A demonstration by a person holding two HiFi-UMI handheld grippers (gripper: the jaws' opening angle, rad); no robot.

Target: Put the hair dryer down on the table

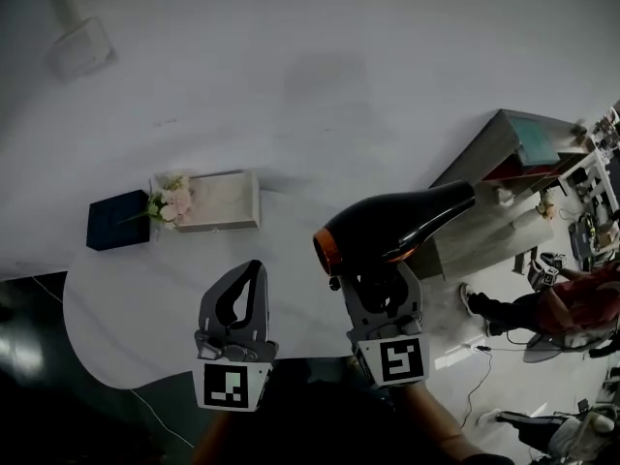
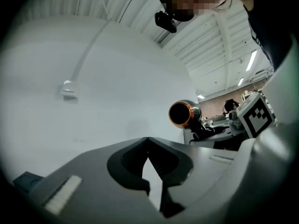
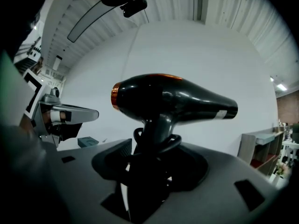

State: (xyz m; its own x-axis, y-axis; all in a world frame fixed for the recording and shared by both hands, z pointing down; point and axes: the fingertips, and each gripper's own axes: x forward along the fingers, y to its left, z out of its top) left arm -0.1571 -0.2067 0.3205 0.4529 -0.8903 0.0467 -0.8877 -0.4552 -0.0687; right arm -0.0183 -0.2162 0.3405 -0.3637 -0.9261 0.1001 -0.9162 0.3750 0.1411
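Observation:
A black hair dryer [image 1: 397, 223] with an orange ring round its wide end is held in the air over the near right edge of the white round table [image 1: 320, 114]. My right gripper [image 1: 380, 277] is shut on its handle from below. In the right gripper view the hair dryer [image 3: 177, 99] lies level, wide end to the left, and its cord [image 3: 156, 141] loops round the handle just above my right gripper [image 3: 149, 160]. My left gripper [image 1: 254, 269] hangs beside it, shut and holding nothing. From the left gripper [image 2: 148, 141] I look into the hair dryer [image 2: 182, 113] head on.
On the table's left stand a dark blue box [image 1: 118, 219], a small bunch of flowers [image 1: 172, 201] and a pale box [image 1: 225, 200]. A grey cabinet [image 1: 504, 192] stands right of the table, and a person [image 1: 572, 303] sits on the floor beyond it.

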